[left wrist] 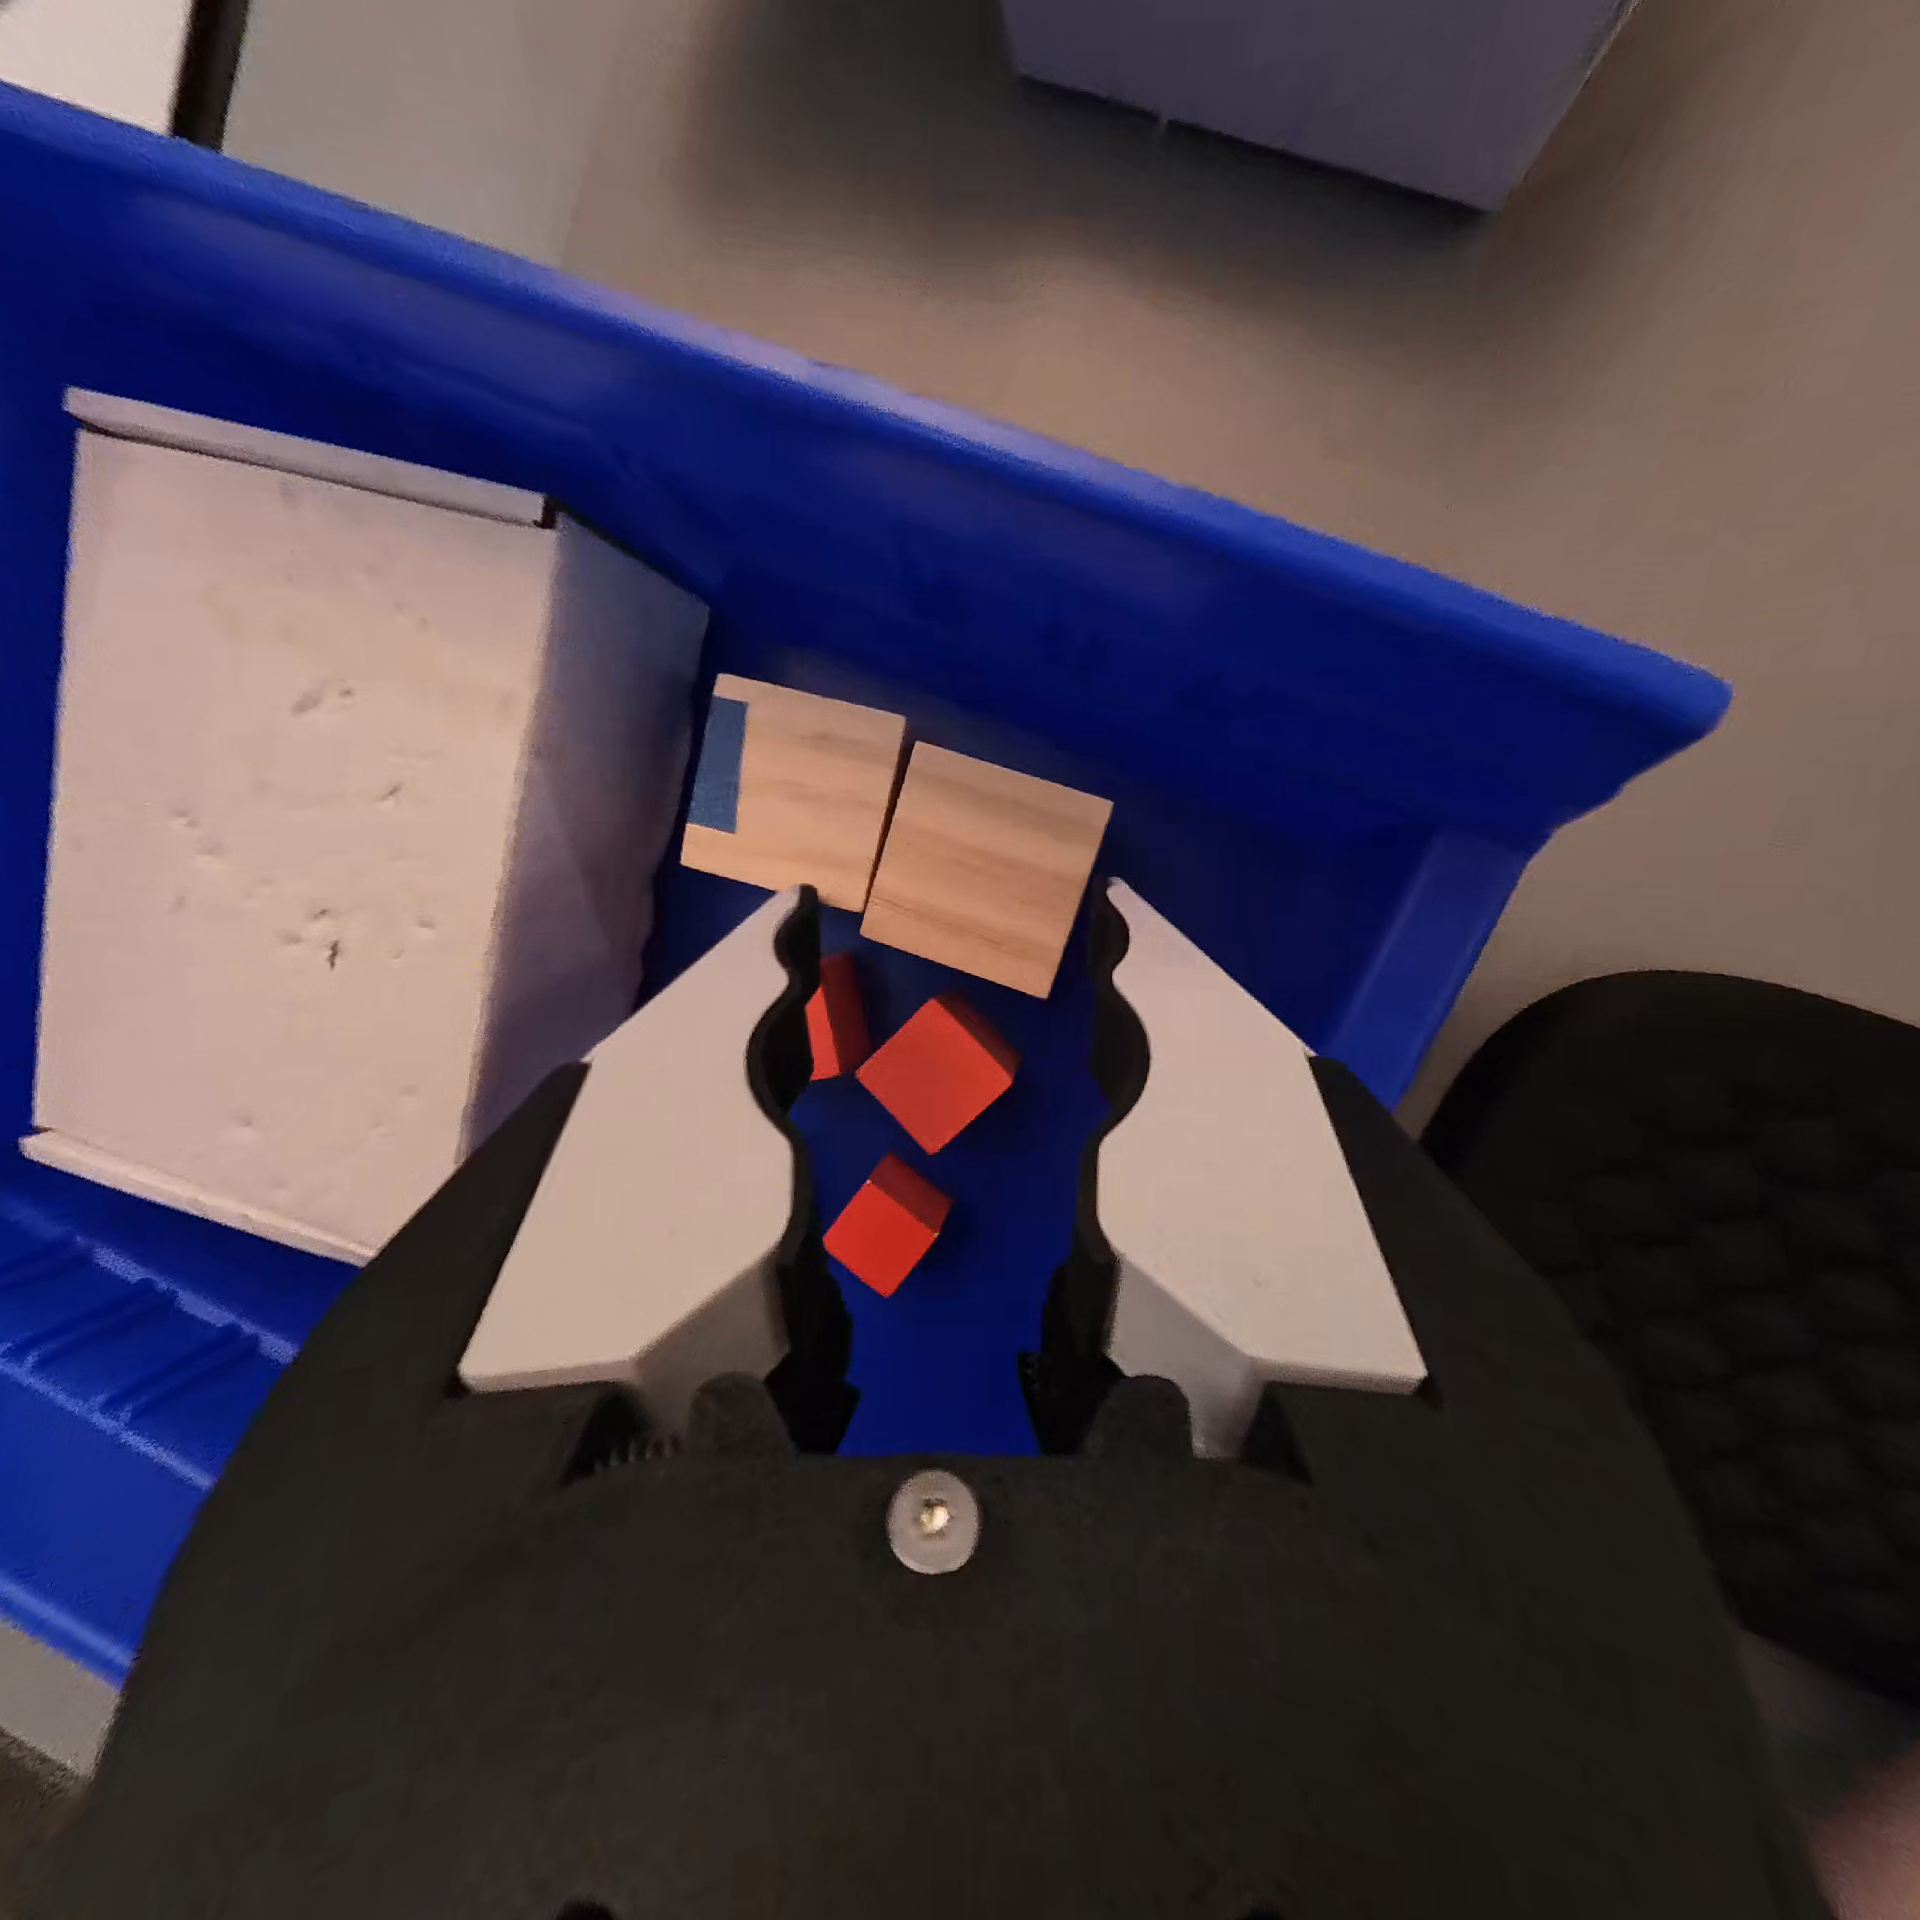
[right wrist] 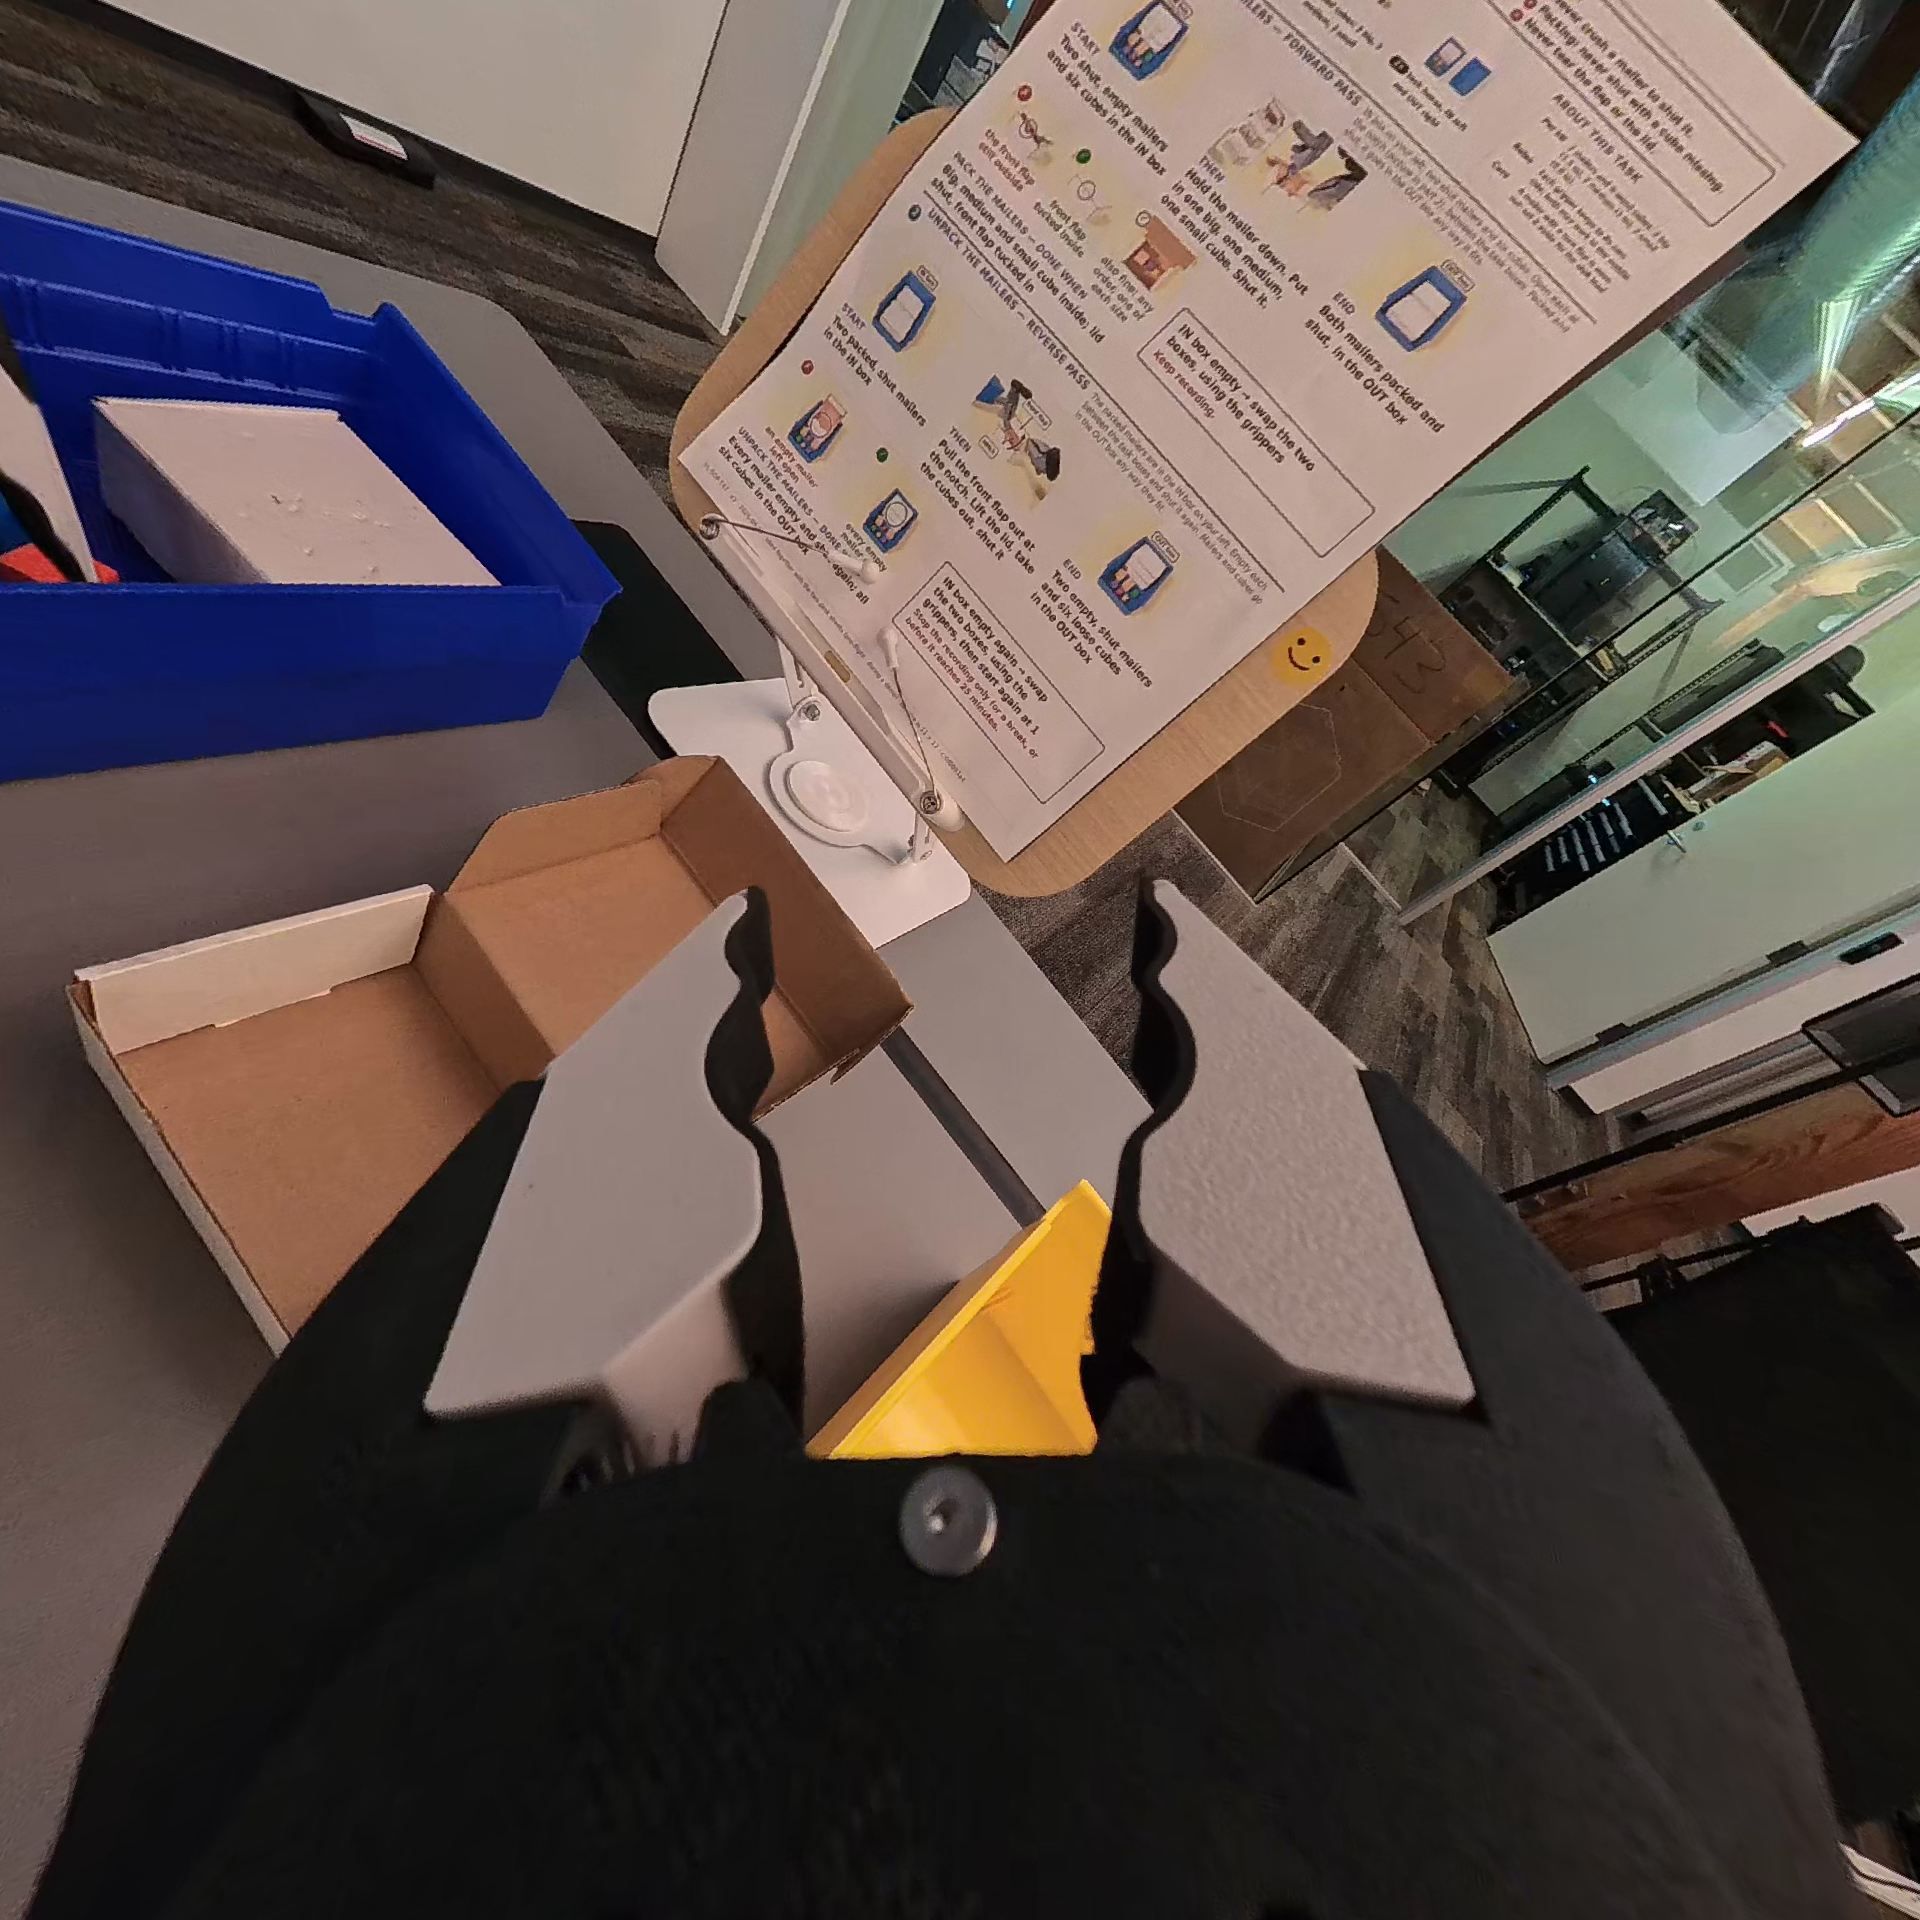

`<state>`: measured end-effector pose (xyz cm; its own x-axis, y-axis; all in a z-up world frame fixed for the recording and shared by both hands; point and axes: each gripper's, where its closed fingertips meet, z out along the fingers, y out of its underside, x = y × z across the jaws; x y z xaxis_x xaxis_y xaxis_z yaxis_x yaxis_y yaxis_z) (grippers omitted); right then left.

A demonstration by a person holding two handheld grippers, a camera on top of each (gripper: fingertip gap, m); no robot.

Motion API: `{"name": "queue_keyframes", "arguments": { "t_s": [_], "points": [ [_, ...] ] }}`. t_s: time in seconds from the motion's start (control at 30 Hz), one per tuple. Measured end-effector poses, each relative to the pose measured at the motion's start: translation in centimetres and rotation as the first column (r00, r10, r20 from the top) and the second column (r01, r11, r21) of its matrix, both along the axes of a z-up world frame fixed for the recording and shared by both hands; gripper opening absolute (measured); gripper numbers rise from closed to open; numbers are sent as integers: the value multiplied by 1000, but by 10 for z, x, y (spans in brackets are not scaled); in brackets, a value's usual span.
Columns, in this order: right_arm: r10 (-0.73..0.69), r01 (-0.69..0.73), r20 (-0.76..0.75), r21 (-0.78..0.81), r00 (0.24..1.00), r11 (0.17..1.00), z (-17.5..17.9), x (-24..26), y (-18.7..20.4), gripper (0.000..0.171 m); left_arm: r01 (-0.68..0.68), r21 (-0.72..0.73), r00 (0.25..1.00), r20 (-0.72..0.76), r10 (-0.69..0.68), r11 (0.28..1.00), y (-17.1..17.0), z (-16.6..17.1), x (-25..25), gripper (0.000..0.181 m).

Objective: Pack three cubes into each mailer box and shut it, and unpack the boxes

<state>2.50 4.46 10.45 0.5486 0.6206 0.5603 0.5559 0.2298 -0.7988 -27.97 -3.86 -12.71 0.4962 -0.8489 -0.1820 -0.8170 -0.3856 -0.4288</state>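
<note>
Cubes first: three small red cubes (left wrist: 935,1070) lie on the blue bin (left wrist: 1039,540) floor right between my left gripper (left wrist: 951,894) fingers, which gape wide and hold nothing, with two wooden cubes (left wrist: 982,868) just past the tips and a shut white mailer box (left wrist: 281,810) off to their left. My right gripper (right wrist: 951,894) hangs wide open and empty too, an open mailer box (right wrist: 312,1091) lying ahead-left of it on the grey table (right wrist: 260,831), a yellow piece (right wrist: 997,1351) low between its fingers, an instruction sheet (right wrist: 1195,364) on a stand beyond.
</note>
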Motion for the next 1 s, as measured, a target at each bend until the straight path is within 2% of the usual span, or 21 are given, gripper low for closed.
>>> {"name": "queue_keyframes", "arguments": {
  "t_s": [0.03, 0.37, 0.53, 0.63, 0.73, 0.83, 1.0],
  "points": [
    [0, 0, 2, 1, 1000, 1000, 0, 0, 0, 70, -7, -8, 1000, 0, 7, 1000, 1, -2, 0, 52],
    [2, -2, 20, -3, 1000, 1000, -3, -1, 0, 70, -1, -78, 1000, 0, 1, 997, -6, -12, 0, 52],
    [2, -2, 38, -1, 999, 1000, -6, -2, 0, 70, 20, -116, 1000, -19, -23, 993, -10, -20, 2, 42],
    [1, -1, 45, 0, 999, 1000, -7, -2, 1, 70, 36, -120, 999, -36, -40, 992, -12, -21, 3, 43],
    [1, -1, 56, -5, 998, 1000, -10, -3, 1, 70, 20, -139, 998, -62, -29, 990, -9, -29, 4, 55],
    [-1, 1, 84, -6, 996, 1000, -14, -4, 1, 70, 12, -206, 997, -70, -27, 979, -11, -38, 8, 47],
    [-1, 1, 87, -4, 996, 1000, -14, -4, 1, 70, -1, -223, 1000, -4, 0, 975, -12, -21, 11, 44]
  ]
}}
